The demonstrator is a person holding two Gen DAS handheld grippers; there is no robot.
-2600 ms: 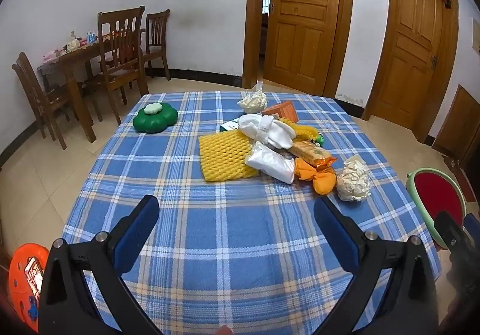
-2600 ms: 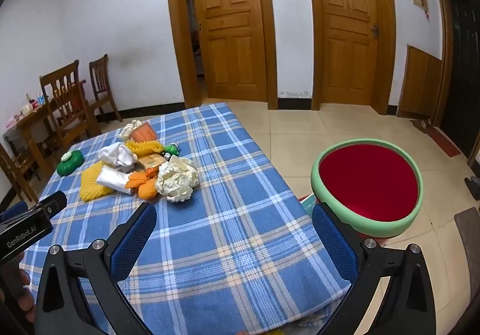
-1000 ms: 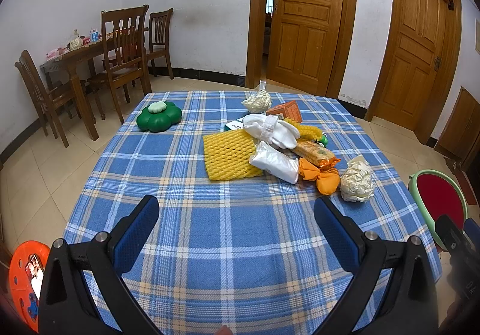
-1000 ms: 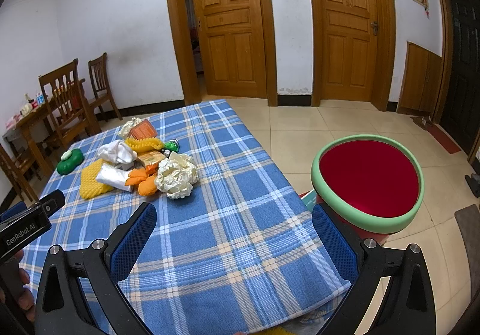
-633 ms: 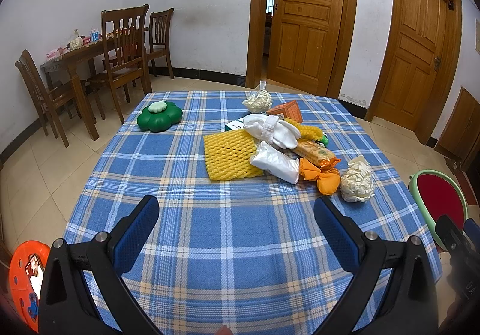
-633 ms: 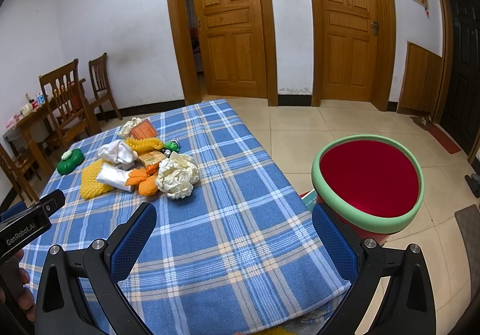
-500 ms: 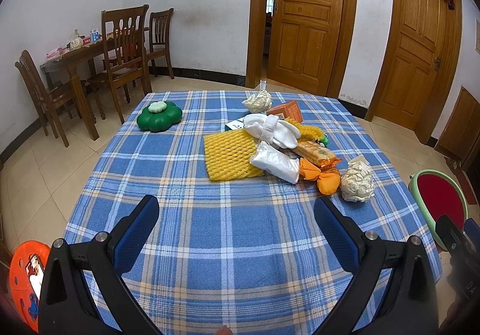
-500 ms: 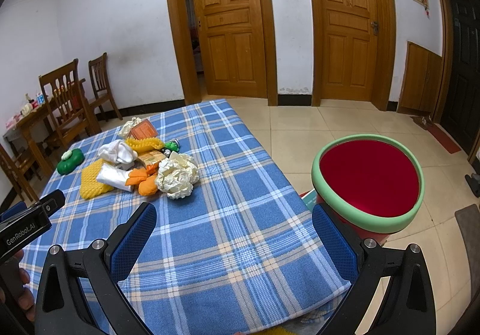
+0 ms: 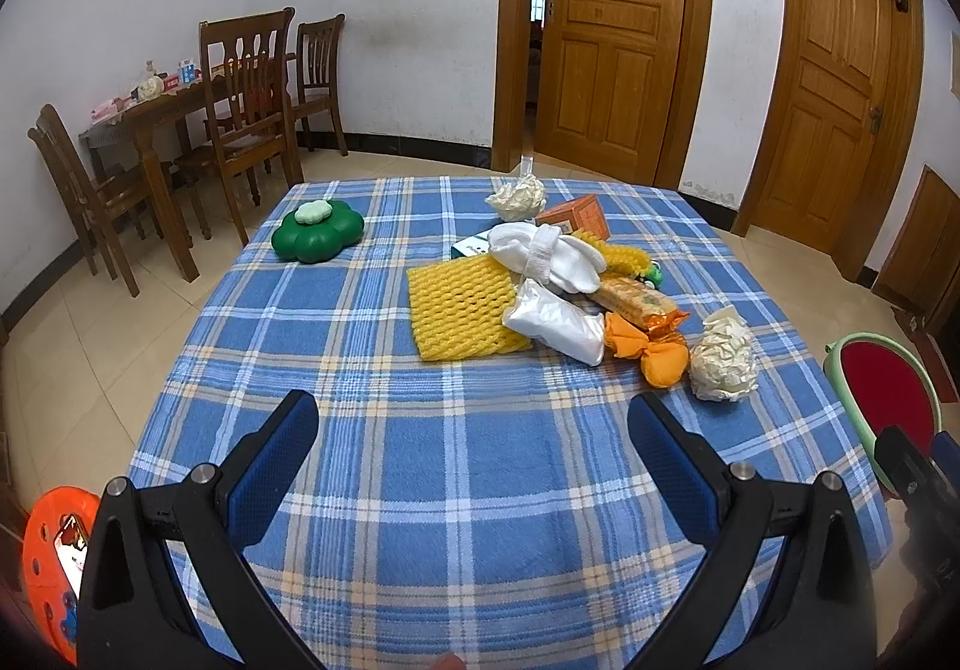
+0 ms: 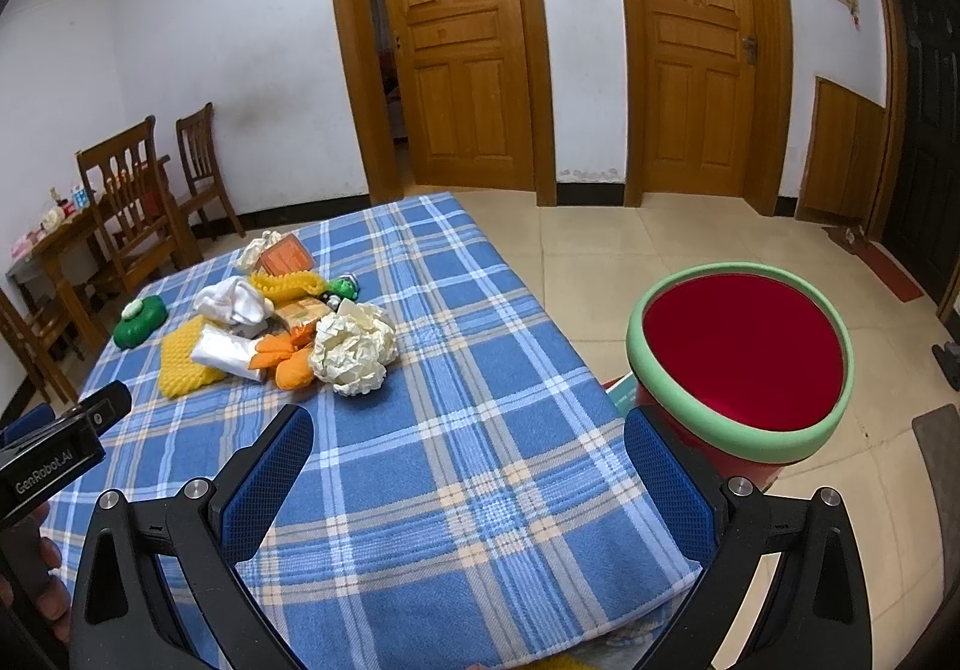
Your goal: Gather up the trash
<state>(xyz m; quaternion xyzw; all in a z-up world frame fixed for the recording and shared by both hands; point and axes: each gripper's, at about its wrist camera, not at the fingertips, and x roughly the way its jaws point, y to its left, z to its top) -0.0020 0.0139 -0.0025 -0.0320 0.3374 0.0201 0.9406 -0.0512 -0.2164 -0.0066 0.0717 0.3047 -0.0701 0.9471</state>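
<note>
A heap of trash lies mid-table on the blue plaid cloth [image 9: 372,454]: yellow foam net [image 9: 459,307], white plastic packet [image 9: 555,322], white sock bundle [image 9: 543,253], orange wrapper [image 9: 651,355], snack pack [image 9: 639,298], crumpled paper ball [image 9: 723,355] [image 10: 354,349], orange box [image 9: 573,214] and a second paper wad [image 9: 517,196]. A red bin with a green rim [image 10: 741,358] [image 9: 882,400] stands beside the table's right edge. My left gripper [image 9: 474,454] hangs open over the near cloth, well short of the heap. My right gripper [image 10: 465,463] is open over the table's near right corner.
A green flower-shaped container [image 9: 317,238] sits at the table's far left. Wooden chairs [image 9: 252,88] and a side table [image 9: 150,118] stand by the left wall. Two wooden doors [image 9: 606,28] fill the back wall. An orange object [image 9: 51,556] lies low left.
Both views are almost the same as half a second ago. Over the longer span the left view drifted slightly; both grippers stayed open and empty.
</note>
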